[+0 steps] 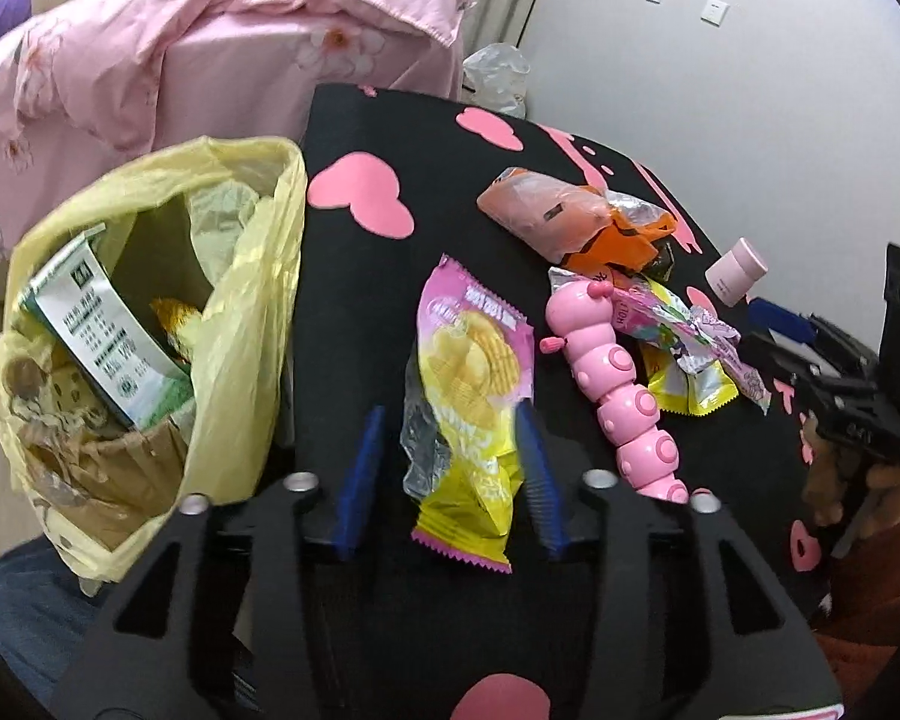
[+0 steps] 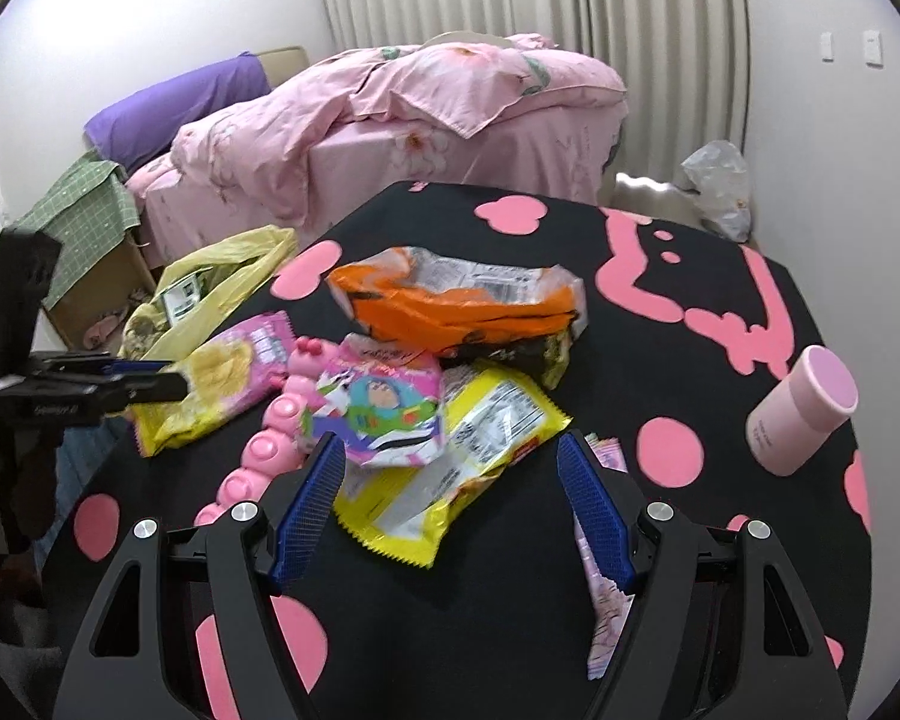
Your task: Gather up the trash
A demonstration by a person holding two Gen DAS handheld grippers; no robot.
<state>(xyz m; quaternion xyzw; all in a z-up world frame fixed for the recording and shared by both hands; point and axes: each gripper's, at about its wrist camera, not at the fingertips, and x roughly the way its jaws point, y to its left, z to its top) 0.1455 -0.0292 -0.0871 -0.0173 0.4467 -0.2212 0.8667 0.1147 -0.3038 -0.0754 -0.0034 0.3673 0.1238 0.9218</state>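
Yellow trash bag (image 1: 234,276) hangs beside the black table (image 1: 354,312). Left gripper (image 1: 450,426), jaws apart, straddles the chip packet (image 1: 474,384); pink caterpillar toy (image 1: 618,384) adjoins. Right gripper (image 2: 450,450), jaws apart, above yellow wrapper (image 2: 480,438).

A pink-and-yellow crisp packet (image 1: 474,396) lay flat near the table's (image 1: 354,300) left edge, just beside the open yellow trash bag (image 1: 252,276). Behind it, crumpled orange (image 2: 456,300) and yellow wrappers (image 2: 468,456) overlapped mid-table.

Black pink-patterned table (image 2: 720,276): snack wrappers (image 2: 462,294), caterpillar toy (image 1: 621,384), pink cup (image 2: 804,414).
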